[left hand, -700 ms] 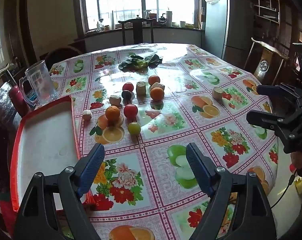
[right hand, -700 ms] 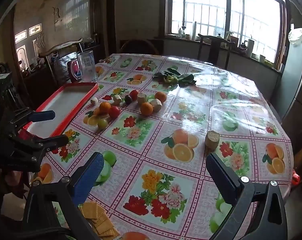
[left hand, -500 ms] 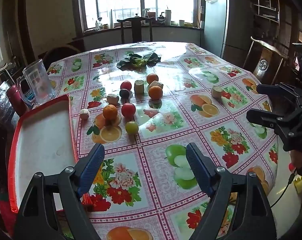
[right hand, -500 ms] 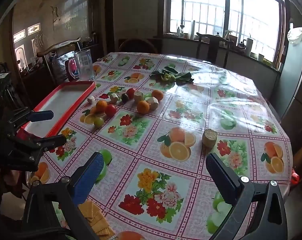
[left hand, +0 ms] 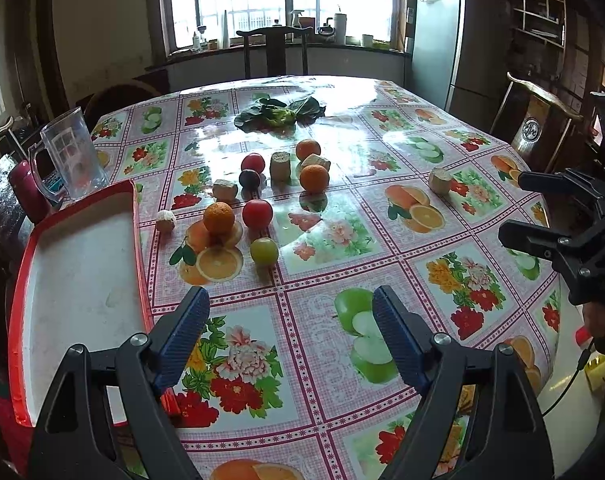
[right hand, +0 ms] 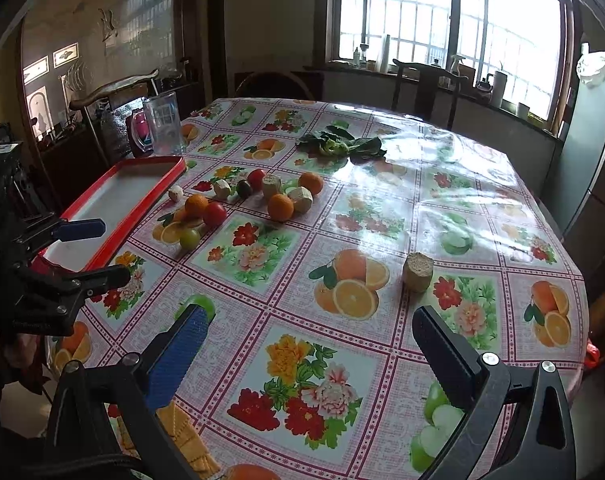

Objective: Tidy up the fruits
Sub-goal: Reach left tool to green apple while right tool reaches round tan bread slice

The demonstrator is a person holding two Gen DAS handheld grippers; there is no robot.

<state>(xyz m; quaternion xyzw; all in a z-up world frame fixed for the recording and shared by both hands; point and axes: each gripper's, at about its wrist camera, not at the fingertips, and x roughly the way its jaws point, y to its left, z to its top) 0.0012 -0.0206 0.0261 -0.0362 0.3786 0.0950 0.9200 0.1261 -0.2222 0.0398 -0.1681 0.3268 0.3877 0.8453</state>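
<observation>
**Both grippers spread wide above the table, fruit ahead and untouched**

The left gripper (left hand: 290,312) hovers over the flowered tablecloth (left hand: 342,248) with its jaws wide apart and nothing between them. Just ahead of its fingertips, slightly toward its left finger, sits a green fruit (left hand: 264,251). Beyond that lie a red fruit (left hand: 257,213) and an orange (left hand: 219,218) side by side, the orange resting on a printed orange picture. Farther ahead is a looser cluster: a second orange (left hand: 314,178), a third orange (left hand: 308,149), another red fruit (left hand: 253,163), a dark fruit (left hand: 249,178) and several pale cut stalk pieces (left hand: 280,165). A small whitish round piece (left hand: 166,221) lies close to the tray. The red-rimmed white tray (left hand: 136,240) lies beside the left finger, its near corner passing under that finger. Ahead of the tray stands a clear plastic jug (left hand: 72,152). Leafy greens (left hand: 280,114) lie far ahead, past the fruit.

The right gripper (right hand: 308,328) also hangs open and holds nothing. One lone stalk piece (right hand: 417,266) stands just ahead of its right finger, well apart from the fruit cluster, which lies far ahead and toward its left side, near the tray (right hand: 142,200).
</observation>
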